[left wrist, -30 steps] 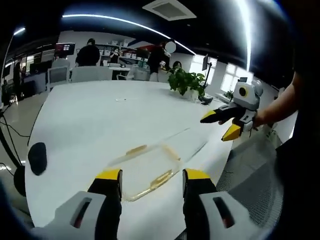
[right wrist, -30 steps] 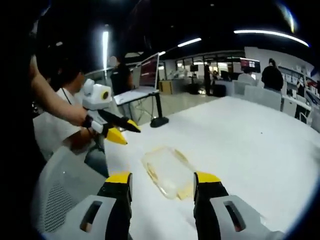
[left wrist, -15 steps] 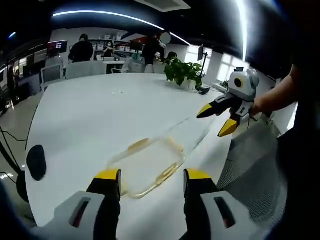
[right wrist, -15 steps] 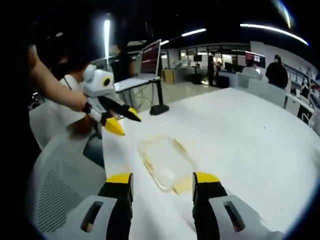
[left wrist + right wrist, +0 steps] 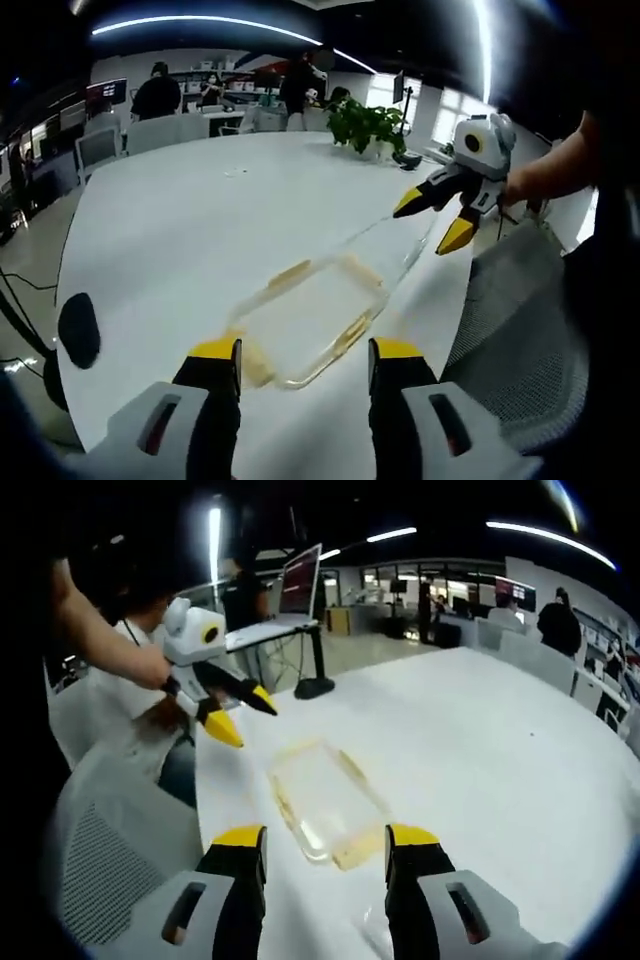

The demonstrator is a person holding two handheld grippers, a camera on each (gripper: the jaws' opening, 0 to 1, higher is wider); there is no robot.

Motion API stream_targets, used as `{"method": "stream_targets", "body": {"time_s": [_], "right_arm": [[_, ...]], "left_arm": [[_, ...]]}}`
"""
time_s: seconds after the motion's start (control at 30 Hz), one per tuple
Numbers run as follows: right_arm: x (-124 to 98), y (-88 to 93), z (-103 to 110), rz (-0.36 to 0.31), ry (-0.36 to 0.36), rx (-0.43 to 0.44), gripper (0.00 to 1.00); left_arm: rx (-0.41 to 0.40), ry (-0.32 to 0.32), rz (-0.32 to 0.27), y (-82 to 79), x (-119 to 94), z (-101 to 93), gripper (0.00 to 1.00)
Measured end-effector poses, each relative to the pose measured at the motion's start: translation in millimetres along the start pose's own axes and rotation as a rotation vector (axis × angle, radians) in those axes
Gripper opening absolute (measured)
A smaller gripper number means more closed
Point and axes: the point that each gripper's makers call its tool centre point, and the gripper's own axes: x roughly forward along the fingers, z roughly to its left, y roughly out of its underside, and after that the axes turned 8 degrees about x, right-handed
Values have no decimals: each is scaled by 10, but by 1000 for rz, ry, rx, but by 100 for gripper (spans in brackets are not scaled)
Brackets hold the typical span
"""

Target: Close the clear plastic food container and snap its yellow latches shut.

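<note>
Two grippers, left (image 5: 300, 362) and right (image 5: 325, 850), hover jaws apart, empty, over a clear yellow-latched plastic container (image 5: 305, 320) near the white table's (image 5: 190, 230) edge; no writing legible.

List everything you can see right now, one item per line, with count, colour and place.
container: 1, clear with yellow latches, on the table near its edge, ahead of both grippers
table: 1, white, large, under the container
plant: 1, green, far side of the table
laptop: 1, dark, on a stand beyond the table end
chair: 1, grey mesh, at the table edge
people: several, dark clothes, at desks in the background
left gripper: 1, grey with yellow tips, open, just short of the container
right gripper: 1, same colours, open, above the container's other end
</note>
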Motion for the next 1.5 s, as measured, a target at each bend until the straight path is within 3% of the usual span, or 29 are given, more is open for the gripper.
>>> {"method": "stream_targets", "body": {"time_s": [0.7,1.2,1.33,1.5], "right_arm": [[140,75,-201,54,8,14,46],[246,174,-266,133,-15,-65,45],[272,190,-283,142,-22,-103,41],[303,198,-295,162,-33,-106,44]], "left_arm": [[45,29,76,132,94,166,53],[149,75,119,150,211,224,56],[154,85,137,190,236,242,56],[152,100,156,237,255,280,58]]}}
